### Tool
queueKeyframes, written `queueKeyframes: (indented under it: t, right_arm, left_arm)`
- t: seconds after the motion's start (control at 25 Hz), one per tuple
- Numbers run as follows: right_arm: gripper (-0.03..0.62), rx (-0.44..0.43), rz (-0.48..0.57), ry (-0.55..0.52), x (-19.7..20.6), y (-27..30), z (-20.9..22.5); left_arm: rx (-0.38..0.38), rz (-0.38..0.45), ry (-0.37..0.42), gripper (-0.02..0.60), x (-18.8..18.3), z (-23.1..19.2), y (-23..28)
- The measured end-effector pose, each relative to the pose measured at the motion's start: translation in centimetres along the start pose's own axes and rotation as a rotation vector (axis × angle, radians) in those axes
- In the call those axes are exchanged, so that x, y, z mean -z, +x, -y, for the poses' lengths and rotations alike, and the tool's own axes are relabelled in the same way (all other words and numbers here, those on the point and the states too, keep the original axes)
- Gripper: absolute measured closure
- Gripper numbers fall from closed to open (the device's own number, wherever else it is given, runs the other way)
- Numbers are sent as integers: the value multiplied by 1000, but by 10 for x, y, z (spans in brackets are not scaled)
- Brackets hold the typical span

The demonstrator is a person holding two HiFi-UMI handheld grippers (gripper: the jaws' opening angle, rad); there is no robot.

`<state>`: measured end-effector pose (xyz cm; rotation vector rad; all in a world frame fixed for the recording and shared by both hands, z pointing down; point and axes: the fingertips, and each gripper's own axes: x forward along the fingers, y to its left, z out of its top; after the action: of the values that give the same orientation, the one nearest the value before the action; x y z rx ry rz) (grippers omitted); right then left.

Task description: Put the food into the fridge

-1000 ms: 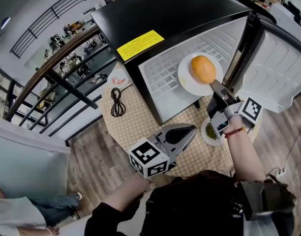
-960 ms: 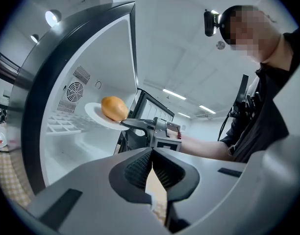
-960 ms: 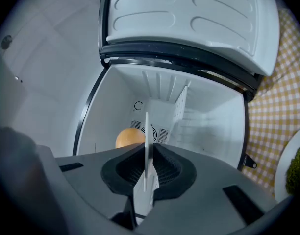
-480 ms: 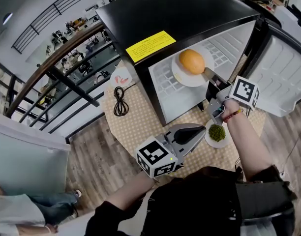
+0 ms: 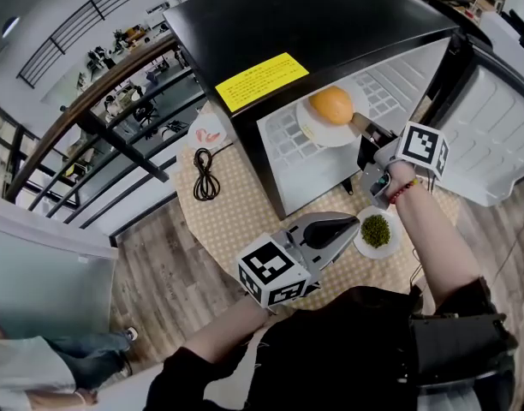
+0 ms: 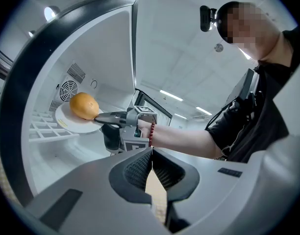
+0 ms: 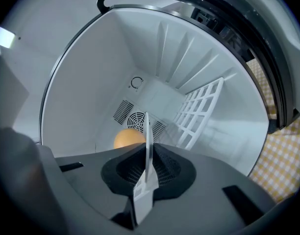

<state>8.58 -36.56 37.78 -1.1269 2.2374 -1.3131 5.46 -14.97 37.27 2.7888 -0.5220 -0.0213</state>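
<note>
A white plate (image 5: 318, 133) with an orange (image 5: 331, 104) on it hangs inside the open black fridge (image 5: 330, 24). My right gripper (image 5: 362, 127) is shut on the plate's rim; the plate edge (image 7: 147, 146) stands between its pads, with the orange (image 7: 128, 138) behind. The left gripper view shows the plate (image 6: 76, 125) and orange (image 6: 84, 105) over the wire shelf (image 6: 44, 129). My left gripper (image 5: 339, 227) is shut with nothing in it, low over the table. A small white dish of green food (image 5: 378, 231) sits on the checked tablecloth (image 5: 228, 217).
The fridge door (image 5: 502, 135) stands open at the right. A coiled black cable (image 5: 204, 174) and a small white dish (image 5: 210, 132) lie on the table left of the fridge. A railing (image 5: 91, 101) runs beyond the table.
My right gripper has carried the plate with the orange further left and deeper into the fridge. The left gripper has shifted slightly right.
</note>
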Motion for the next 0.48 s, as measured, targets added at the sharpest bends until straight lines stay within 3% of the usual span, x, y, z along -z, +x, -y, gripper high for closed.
queueKeyframes:
  t: [0.28,0.48]
  right_arm:
    - [556,40,-45,-32,0,0,8]
    - [556,70,-73,-76,-1,4,11]
  left_arm:
    - [20,38,-17,568,-8,-2,18]
    - [-19,57,-5,568,-14,-16,12]
